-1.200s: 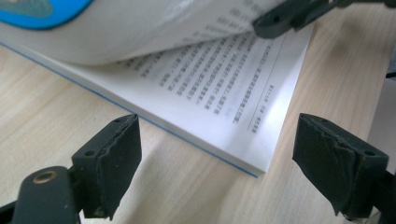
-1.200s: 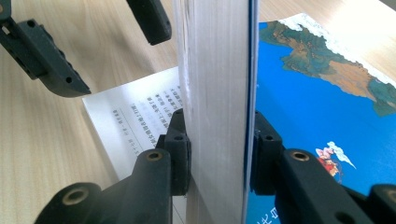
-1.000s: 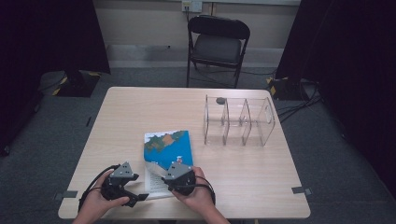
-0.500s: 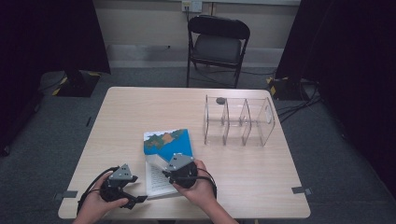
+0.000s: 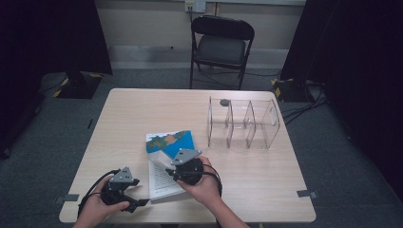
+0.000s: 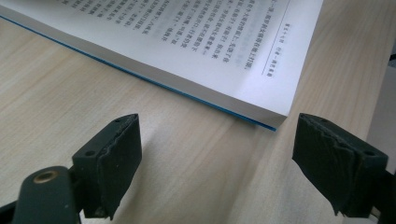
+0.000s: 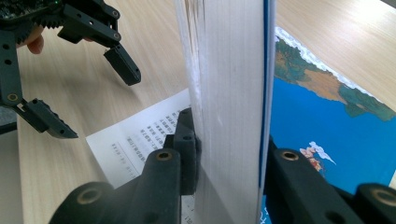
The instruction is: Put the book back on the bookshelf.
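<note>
A paperback book with a blue picture cover lies near the table's front edge, partly opened. My right gripper is shut on the front cover and a thick block of pages, holding them up on edge above a printed page. In the high view the right gripper sits over the book's lower half. My left gripper stands open just short of the book's corner, with nothing between its jaws. It rests at the front left and also shows in the right gripper view.
A clear plastic divider rack stands at the table's right back, with a small dark object at its far left corner. A black folding chair stands beyond the wooden table.
The right hand has risen a little with the cover and pages, opening the book wider and baring the white page below. The left hand has kept still.
</note>
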Tool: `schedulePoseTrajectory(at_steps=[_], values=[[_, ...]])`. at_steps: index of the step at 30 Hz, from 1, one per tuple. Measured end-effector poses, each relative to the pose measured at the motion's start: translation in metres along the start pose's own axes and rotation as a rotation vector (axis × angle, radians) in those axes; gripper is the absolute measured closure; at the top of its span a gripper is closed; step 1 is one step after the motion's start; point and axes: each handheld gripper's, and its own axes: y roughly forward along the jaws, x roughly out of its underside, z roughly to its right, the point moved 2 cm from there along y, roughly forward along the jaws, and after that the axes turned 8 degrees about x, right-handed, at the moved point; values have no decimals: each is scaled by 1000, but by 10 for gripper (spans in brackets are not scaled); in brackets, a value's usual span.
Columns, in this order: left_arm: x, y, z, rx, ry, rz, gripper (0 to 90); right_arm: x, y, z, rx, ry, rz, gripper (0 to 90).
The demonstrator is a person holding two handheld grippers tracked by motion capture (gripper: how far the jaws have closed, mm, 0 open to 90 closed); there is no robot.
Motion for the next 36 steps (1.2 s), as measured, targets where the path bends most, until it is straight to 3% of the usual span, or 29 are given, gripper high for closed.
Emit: schedulePoseTrajectory(at_steps=[13,25,36], values=[[1,-1,-2,-1,-7,-4,152,-8,-1,5,-16,17,-31,728],[1,0,-1,-11,6,-8,152,-24,-3,11,-29,28,-104,732],[1,4,2,-13,17,5,150,-36,-5,18,-37,51,-116,734]])
